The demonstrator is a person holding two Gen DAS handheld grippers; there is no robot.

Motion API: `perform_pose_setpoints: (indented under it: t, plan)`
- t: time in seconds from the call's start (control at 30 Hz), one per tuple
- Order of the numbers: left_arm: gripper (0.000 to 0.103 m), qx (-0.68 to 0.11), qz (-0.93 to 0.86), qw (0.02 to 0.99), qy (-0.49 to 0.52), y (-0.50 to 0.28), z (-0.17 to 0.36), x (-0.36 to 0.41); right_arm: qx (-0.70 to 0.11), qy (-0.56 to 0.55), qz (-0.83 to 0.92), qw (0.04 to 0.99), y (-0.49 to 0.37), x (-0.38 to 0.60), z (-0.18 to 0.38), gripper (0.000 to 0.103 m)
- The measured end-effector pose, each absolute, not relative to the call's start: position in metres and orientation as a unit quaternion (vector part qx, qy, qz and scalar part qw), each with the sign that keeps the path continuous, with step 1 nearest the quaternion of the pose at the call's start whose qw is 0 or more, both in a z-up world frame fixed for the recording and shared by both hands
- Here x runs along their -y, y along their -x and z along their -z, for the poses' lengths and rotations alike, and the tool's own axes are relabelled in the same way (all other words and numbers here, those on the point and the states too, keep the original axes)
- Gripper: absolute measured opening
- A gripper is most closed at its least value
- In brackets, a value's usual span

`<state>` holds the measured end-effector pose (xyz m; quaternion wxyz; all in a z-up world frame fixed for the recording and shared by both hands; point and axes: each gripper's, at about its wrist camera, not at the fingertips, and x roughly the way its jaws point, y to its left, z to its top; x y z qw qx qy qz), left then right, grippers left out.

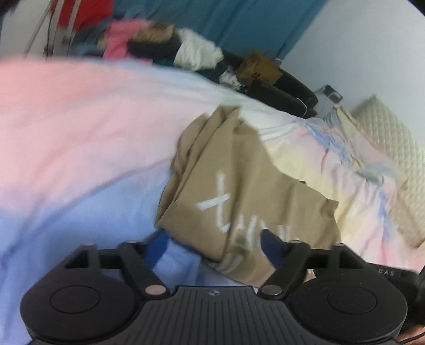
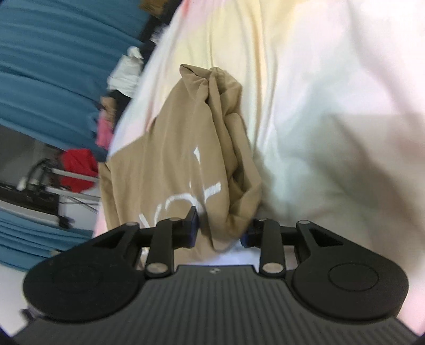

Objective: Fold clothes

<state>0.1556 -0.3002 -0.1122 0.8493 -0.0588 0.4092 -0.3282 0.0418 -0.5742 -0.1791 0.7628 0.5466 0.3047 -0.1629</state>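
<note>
A tan T-shirt [image 1: 239, 172] with white lettering lies crumpled on a pastel pink, blue and yellow bedsheet [image 1: 79, 119]. My left gripper [image 1: 213, 245] stands wide open just above the shirt's near edge; its blue-padded fingers straddle the cloth without pressing on it. In the right wrist view the same shirt [image 2: 180, 148] runs away from me in a bunched ridge across the sheet [image 2: 318, 106]. My right gripper [image 2: 220, 231] is partly open, and a thick fold of the shirt sits loosely between its pads.
A heap of mixed clothes [image 1: 164, 45] lies at the bed's far side before a teal curtain [image 1: 252, 24]. A brown paper bag [image 1: 259, 67] and black items [image 1: 287, 90] sit beside it. A cream quilted pillow [image 1: 393, 138] is at right. A red garment [image 2: 77, 167] hangs near a rack.
</note>
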Motion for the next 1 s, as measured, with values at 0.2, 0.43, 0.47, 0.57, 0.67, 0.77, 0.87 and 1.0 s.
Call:
perform_pose_setpoints:
  t: [0.2,0.43,0.47,0.57,0.67,0.77,0.87,1.0]
  plan:
    - [0.103,-0.353,0.339,0.872,0.024,-0.106,0.039,0.297,-0.305,-0.470,0.151,0.815,-0.001,0.559,0.109,0.034]
    - [0.103,-0.284,0.334,0.899,0.003,-0.034,-0.049,0.274,-0.250,-0.363,0.117,0.890,0.062,0.531,0.018,0.045]
    - [0.103,-0.274,0.335,0.901,-0.002,-0.023,-0.059,0.268,-0.244,-0.351,0.112,0.897,0.067,0.526,0.008,0.065]
    - [0.103,-0.244,0.336,0.910,-0.013,0.011,-0.084,0.249,-0.215,-0.313,0.102,0.920,0.079,0.505,-0.016,0.088]
    - [0.103,-0.218,0.325,0.920,-0.019,0.042,-0.099,0.229,-0.198,-0.277,0.100,0.935,0.096,0.485,-0.029,0.088]
    - [0.103,-0.193,0.315,0.929,-0.025,0.070,-0.111,0.209,-0.179,-0.243,0.103,0.948,0.114,0.466,-0.037,0.088]
    - [0.103,-0.176,0.309,0.934,-0.021,0.091,-0.116,0.191,-0.158,-0.214,0.111,0.958,0.133,0.447,-0.040,0.088]
    - [0.103,-0.168,0.308,0.936,-0.019,0.112,-0.116,0.174,-0.140,-0.186,0.113,0.966,0.148,0.425,-0.037,0.088]
